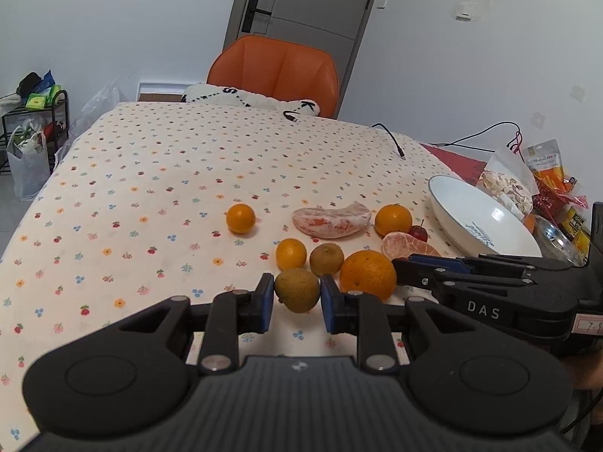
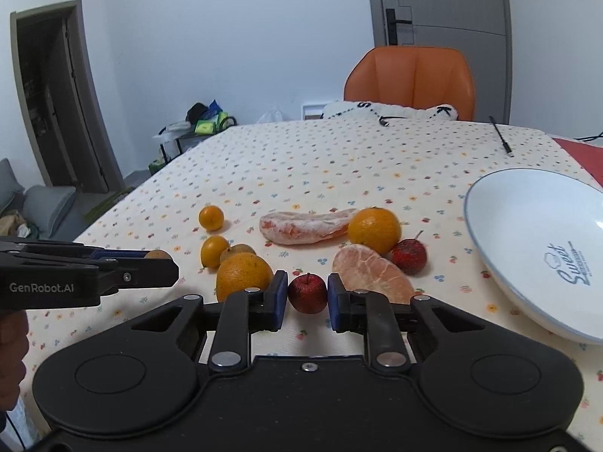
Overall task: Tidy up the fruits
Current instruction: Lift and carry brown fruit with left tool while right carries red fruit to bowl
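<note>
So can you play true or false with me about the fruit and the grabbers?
1. The left gripper has a greenish-brown fruit between its fingers. True.
2. The right gripper is around a banana. False: it is a small red fruit.
3. The white bowl is full of oranges. False: no fruit is in it.
4. An orange chair stands behind the table. True.
5. All the fruit is whole. False: a peeled segment lies on the tablecloth.
</note>
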The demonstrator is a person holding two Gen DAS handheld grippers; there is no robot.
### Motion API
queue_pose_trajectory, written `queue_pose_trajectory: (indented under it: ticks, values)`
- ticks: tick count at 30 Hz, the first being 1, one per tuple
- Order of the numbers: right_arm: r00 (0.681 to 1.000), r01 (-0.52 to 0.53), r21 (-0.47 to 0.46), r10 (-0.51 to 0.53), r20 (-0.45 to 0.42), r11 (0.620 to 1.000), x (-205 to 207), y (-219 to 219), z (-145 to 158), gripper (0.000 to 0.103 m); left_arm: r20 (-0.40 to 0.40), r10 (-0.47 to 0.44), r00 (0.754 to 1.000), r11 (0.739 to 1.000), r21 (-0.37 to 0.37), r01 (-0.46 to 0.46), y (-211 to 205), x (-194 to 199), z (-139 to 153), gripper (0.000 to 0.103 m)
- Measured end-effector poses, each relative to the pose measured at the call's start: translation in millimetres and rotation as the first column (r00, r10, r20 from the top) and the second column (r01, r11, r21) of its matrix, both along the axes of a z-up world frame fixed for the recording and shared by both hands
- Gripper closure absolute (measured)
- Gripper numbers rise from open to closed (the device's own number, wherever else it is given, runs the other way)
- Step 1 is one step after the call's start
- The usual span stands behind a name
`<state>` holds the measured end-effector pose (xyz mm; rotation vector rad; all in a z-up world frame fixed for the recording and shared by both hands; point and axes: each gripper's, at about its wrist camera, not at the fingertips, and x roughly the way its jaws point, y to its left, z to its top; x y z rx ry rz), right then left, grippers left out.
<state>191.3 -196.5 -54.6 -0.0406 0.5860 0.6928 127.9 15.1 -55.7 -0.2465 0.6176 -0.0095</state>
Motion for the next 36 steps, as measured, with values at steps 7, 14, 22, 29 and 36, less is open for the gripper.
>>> queue_pose_trajectory:
  ticks: [7,14,22,29,36]
  values:
    - [0.999,0.043,0.039,-0.044,0.012,0.998,-2,-22,10,0.082,0.029,-0.037,0.999,0.999,0.006,0.037,-16,10,10,0.079]
    - [0.995,0.093,0.087,-0.096,0.032,0.992,-6,-46,21,0.082,0.06,-0.084,0.995,0.996,0.006,0.084,-38,24,19,0.079]
    - [0.986,0.155,0.102,-0.161,0.048,0.983,-7,-73,27,0.082,0.088,-0.147,0.985,0.989,0.011,0.146,-67,38,26,0.079]
    - [0.972,0.223,0.116,-0.23,0.048,0.968,-4,-99,27,0.082,0.103,-0.195,0.975,0.981,0.015,0.195,-92,51,31,0.079]
    - [0.955,0.288,0.115,-0.295,0.043,0.951,0,-121,24,0.082,0.118,-0.246,0.962,0.969,0.025,0.245,-115,66,36,0.079]
